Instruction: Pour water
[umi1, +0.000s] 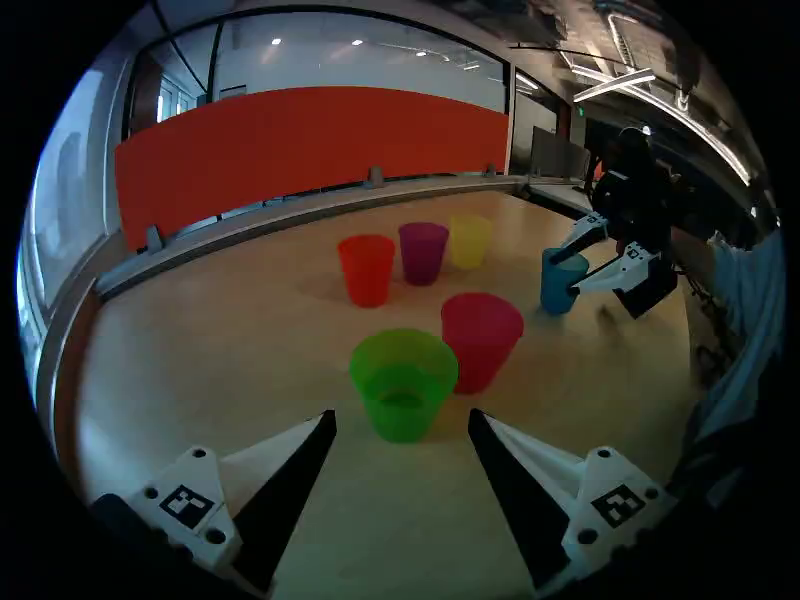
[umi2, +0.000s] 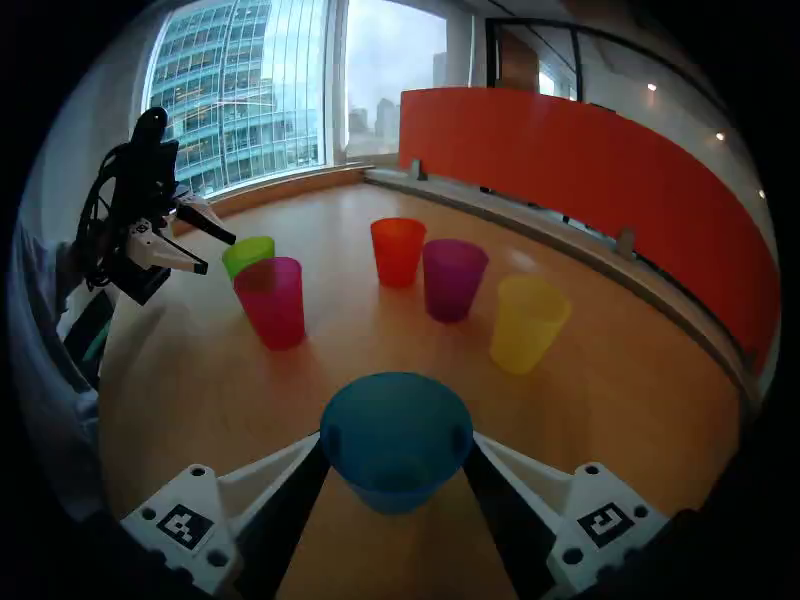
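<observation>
My right tool (umi2: 395, 438) pinches the blue plastic cup (umi2: 395, 475); my left tool (umi1: 402, 420) sits spread before the green plastic cup (umi1: 403, 385). Grasp step, I judge; next needs a level lift.

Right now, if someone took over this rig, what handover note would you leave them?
Left gripper: open, empty; the green cup stands just ahead between its fingers, apart from them.
Right gripper: straddles the blue cup near its rim; whether it grips, I cannot tell.
All cups stand upright on the table; pink cup, orange cup, purple cup and yellow cup untouched.
Done: approach. Left: grip, lift, pour. Water cannot be made out.
</observation>
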